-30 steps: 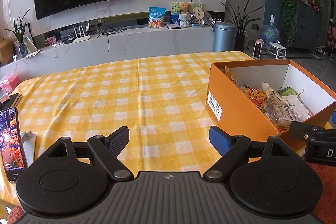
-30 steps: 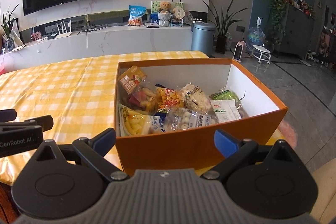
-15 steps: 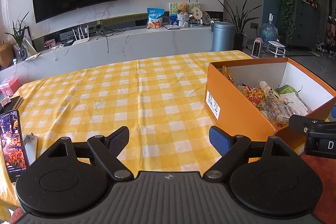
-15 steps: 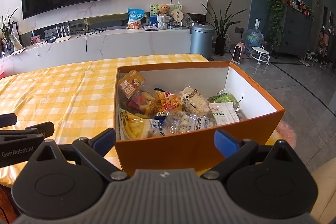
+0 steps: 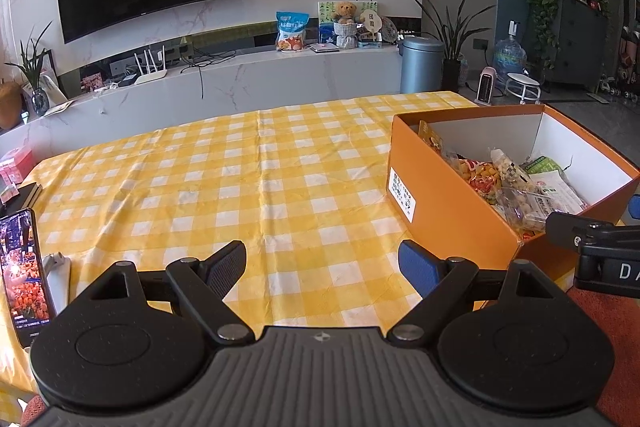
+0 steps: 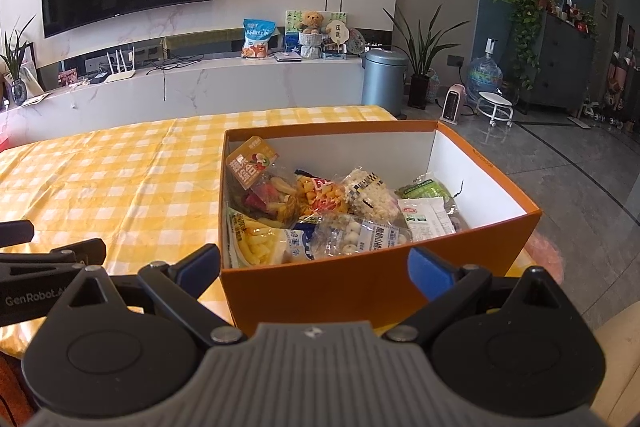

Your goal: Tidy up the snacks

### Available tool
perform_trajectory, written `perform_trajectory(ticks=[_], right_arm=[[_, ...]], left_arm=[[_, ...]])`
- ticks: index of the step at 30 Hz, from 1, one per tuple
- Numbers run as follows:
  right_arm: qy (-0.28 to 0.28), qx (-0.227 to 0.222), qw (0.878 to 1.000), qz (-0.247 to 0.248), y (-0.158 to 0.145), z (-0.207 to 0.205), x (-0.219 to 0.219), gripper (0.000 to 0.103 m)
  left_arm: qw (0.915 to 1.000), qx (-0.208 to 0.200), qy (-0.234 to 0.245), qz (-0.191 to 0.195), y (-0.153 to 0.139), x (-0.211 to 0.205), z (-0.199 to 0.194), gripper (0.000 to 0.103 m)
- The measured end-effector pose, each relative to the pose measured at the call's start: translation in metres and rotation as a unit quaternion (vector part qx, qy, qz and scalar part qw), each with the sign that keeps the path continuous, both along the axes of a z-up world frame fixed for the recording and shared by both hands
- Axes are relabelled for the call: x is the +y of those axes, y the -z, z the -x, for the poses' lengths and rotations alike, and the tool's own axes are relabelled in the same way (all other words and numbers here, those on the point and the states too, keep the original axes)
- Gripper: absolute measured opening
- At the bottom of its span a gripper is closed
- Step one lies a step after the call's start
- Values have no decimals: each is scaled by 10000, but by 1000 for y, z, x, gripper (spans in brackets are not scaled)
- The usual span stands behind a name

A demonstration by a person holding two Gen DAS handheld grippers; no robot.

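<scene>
An orange box point(image 6: 360, 291) with a white inside stands on the yellow checked tablecloth point(image 6: 120, 179) and holds several snack bags point(image 6: 320, 211). It also shows at the right of the left wrist view point(image 5: 448, 211). My right gripper point(image 6: 316, 267) is open and empty, its fingers either side of the box's near wall. My left gripper point(image 5: 322, 265) is open and empty over the bare cloth point(image 5: 240, 187), left of the box. The right gripper's side shows in the left wrist view point(image 5: 592, 247).
A phone point(image 5: 24, 267) with a lit screen lies at the table's left edge, beside a white object point(image 5: 58, 275) and books point(image 5: 24, 193). A marble TV ledge point(image 5: 240, 79) runs behind the table. Floor lies to the right point(image 6: 580, 195).
Both cameras have risen and tilted a little, so the box sits lower in view. Both grippers stay open and empty.
</scene>
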State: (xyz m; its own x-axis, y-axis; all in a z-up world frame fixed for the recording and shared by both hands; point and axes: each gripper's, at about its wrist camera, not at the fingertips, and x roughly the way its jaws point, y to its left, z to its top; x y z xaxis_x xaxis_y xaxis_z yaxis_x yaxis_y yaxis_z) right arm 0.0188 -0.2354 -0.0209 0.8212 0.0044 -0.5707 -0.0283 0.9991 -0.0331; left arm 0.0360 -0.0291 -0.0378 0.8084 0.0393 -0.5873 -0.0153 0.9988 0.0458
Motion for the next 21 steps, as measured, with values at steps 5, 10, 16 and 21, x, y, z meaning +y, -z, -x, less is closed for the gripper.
perform_trajectory(ticks=[5, 10, 16, 21], right_arm=[[-26, -14, 10000, 10, 0, 0, 1, 98], [-28, -1, 10000, 17, 1, 0, 1, 98], [-22, -31, 10000, 46, 0, 1, 2, 98], [12, -35, 10000, 6, 1, 0, 1, 98]], left_arm=[[10000, 5, -24, 9, 0, 0, 2, 101], [10000, 11, -27, 5, -1, 0, 1, 101], [10000, 17, -37, 5, -1, 0, 1, 101], [10000, 2, -33, 8, -2, 0, 2, 101]])
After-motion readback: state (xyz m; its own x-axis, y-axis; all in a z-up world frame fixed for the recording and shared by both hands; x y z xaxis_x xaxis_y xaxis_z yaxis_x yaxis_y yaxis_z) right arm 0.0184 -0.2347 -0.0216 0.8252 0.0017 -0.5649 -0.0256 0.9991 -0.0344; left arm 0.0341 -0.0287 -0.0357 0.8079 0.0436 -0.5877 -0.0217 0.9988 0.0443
